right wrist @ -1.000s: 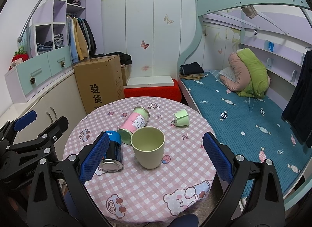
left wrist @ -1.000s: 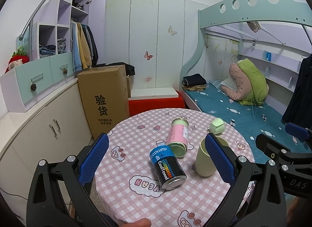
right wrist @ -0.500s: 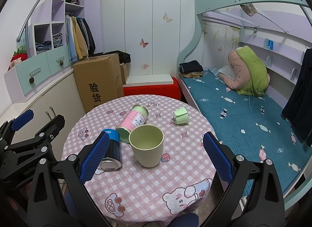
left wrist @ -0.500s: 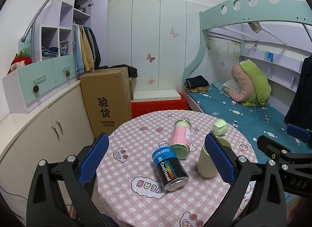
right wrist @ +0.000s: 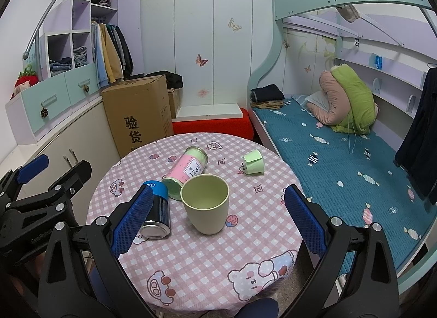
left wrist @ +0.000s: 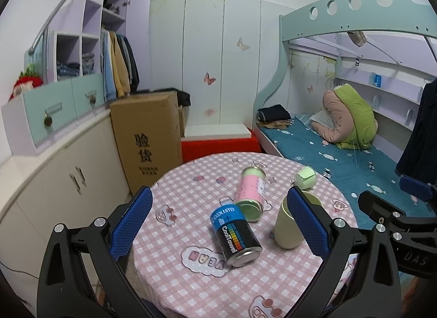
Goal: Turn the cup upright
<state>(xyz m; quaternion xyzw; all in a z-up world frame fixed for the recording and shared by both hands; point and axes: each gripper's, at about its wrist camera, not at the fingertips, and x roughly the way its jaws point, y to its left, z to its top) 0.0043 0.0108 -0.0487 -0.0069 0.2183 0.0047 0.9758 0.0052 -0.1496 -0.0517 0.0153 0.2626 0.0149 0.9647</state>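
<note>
A large pale green cup (right wrist: 205,203) stands upright, mouth up, near the middle of the round table (right wrist: 207,257). In the left wrist view the same cup (left wrist: 285,229) is partly hidden behind my right-hand blue pad. A small light green cup (right wrist: 254,162) lies on its side at the far right of the table and shows again as the small cup (left wrist: 306,177). My right gripper (right wrist: 218,195) is open, its pads wide of the large cup and not touching it. My left gripper (left wrist: 218,197) is open and holds nothing.
A pink can (right wrist: 188,171) and a blue-and-black can (right wrist: 157,214) lie on their sides just left of the large cup. A cardboard box (right wrist: 136,115) and cabinets stand to the left. A bunk bed (right wrist: 341,154) runs along the right.
Both views have drifted slightly up and back from the table. The cups and cans have not moved, and both grippers have stayed open.
</note>
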